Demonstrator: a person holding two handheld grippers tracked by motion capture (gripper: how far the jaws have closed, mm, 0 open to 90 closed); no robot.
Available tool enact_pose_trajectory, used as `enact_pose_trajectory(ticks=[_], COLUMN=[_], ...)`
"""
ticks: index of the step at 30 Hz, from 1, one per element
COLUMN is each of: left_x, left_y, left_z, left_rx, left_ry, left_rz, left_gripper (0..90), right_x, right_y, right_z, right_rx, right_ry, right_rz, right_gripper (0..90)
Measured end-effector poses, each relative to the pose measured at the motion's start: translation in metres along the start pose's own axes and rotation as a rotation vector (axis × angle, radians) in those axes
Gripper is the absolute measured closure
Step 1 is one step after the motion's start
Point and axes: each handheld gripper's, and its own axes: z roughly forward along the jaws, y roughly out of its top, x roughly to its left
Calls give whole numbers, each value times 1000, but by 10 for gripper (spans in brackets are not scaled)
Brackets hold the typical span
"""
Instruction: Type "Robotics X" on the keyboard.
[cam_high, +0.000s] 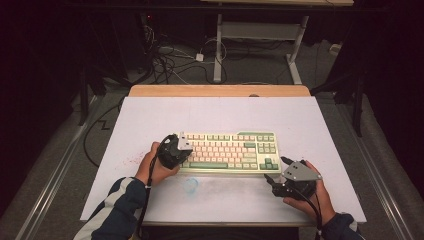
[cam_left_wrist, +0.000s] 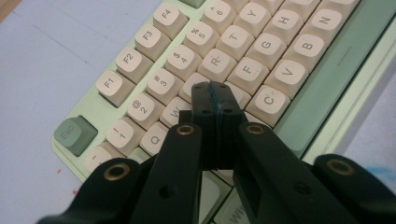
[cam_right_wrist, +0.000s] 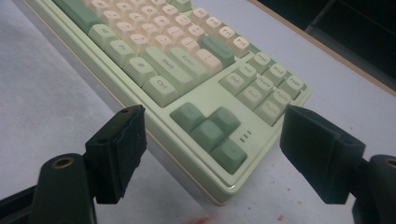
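My left gripper (cam_left_wrist: 215, 91) has its black, matte plastic fingers (cam_left_wrist: 205, 100) pressed flat together, nothing between them, so it is fully closed. The joined tips hang over the left block of letter keys on the mint-green and cream plastic keyboard (cam_left_wrist: 261, 60), around the keys below R and beside C; I think they touch a keycap, but the fingers hide the contact point, so I cannot be sure. The keycaps there are rounded, softly sculpted squares with dark legends, and a darker green Esc key (cam_left_wrist: 74, 135) sits at the corner.

My right gripper (cam_right_wrist: 212, 154) stands wide apart: two blocky black fingers (cam_right_wrist: 119, 149) with a rough padded face, empty between them. They frame the near right corner of the keyboard, where the green arrow keys (cam_right_wrist: 210, 130) form a small cluster, without touching it.

From the high view, the left gripper (cam_high: 173, 150) sits on the keyboard's (cam_high: 230, 150) left end, and the right gripper (cam_high: 277, 172), carrying a grey three-cornered plate, rests just beside its near right corner. The keyboard lies near the middle of the white, smooth-topped table (cam_high: 150, 115), whose far edge shows bare wood. A small, pale blue translucent round object (cam_high: 190, 185) lies on the table in front of the keyboard.
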Motion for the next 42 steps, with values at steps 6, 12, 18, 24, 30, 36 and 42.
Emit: enact_pose_trajectory(ticks=[6, 12, 18, 24, 30, 36, 42], left_x=[1, 1, 0, 1, 0, -1, 2], left_y=[0, -2, -1, -2, 0, -2, -8], left_z=[0, 2, -4, -10, -18, -31, -40], left_rx=[3, 8, -14, -46, -69, -90, -99], left_ry=[5, -1, -1, 1, -9, -27, -26], left_rz=[-1, -4, -7, -10, -11, -14, -12], left_gripper=[877, 877, 877, 874, 874, 860, 840], right_x=[1, 1, 0, 0, 0, 0, 0], right_y=[0, 0, 0, 0, 0, 0, 0], right_z=[0, 1, 0, -1, -1, -1, -1], right_rx=[2, 8, 3, 1, 2, 1, 3], right_ry=[3, 6, 2, 3, 4, 5, 5], right_rz=[-4, -5, -4, -4, 1, -1, 0], right_gripper=[235, 235, 235, 234, 235, 235, 235])
